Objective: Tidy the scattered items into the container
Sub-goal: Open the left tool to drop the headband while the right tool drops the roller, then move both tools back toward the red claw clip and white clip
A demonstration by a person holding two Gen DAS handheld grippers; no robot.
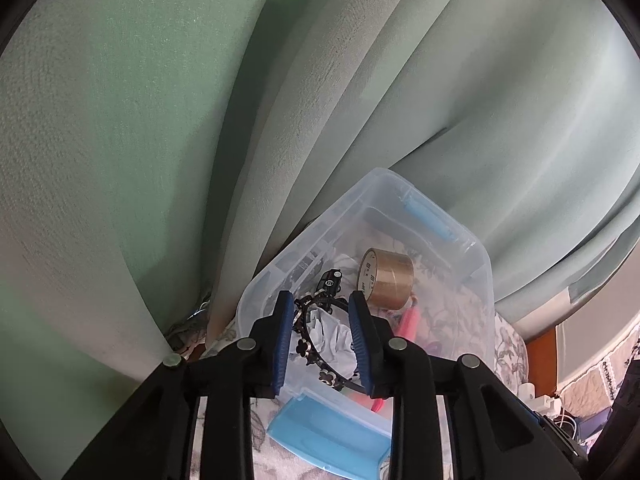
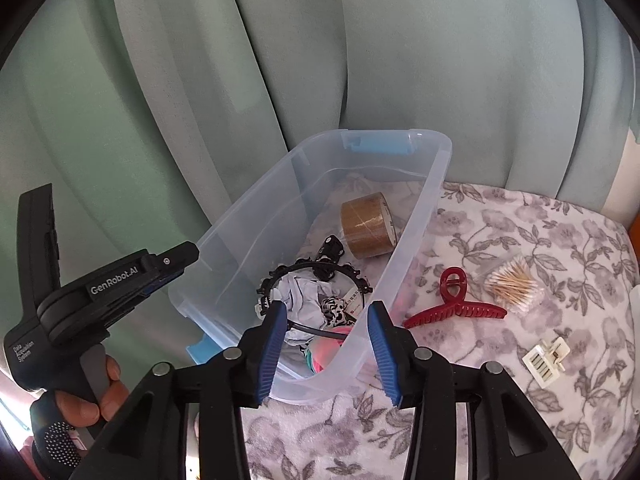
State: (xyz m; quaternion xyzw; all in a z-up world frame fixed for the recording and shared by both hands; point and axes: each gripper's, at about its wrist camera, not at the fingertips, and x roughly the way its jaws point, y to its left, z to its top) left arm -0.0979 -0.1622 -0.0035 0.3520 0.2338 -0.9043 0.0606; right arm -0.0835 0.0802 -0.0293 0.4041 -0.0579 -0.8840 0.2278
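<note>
A clear plastic bin (image 1: 484, 264) (image 2: 436, 184) stands on a floral bedspread against the curtain. In it lie a brown tape roll (image 1: 386, 282) (image 2: 366, 226), a black flower headband (image 1: 304, 346) (image 2: 312, 266), a crumpled white cloth (image 1: 336, 336) (image 2: 300, 292) and pink items (image 1: 408, 322). My left gripper (image 1: 321, 296) (image 2: 192, 254) hangs open over the bin's left side, the headband below its gap. My right gripper (image 2: 328, 307) is open above the bin's near corner, gripping nothing. A red hair claw (image 2: 452, 304), a bag of cotton swabs (image 2: 512, 284) and a small white part (image 2: 546, 356) lie on the bedspread to the right.
A green curtain (image 2: 200, 80) hangs close behind the bin. The bin's blue latches (image 1: 320, 436) (image 2: 380, 146) sit at its two ends. The floral bedspread (image 2: 520, 220) spreads to the right. A hand (image 2: 92, 396) holds the left gripper's handle. Cables and a white plug (image 1: 532, 396) lie beyond the bed's edge.
</note>
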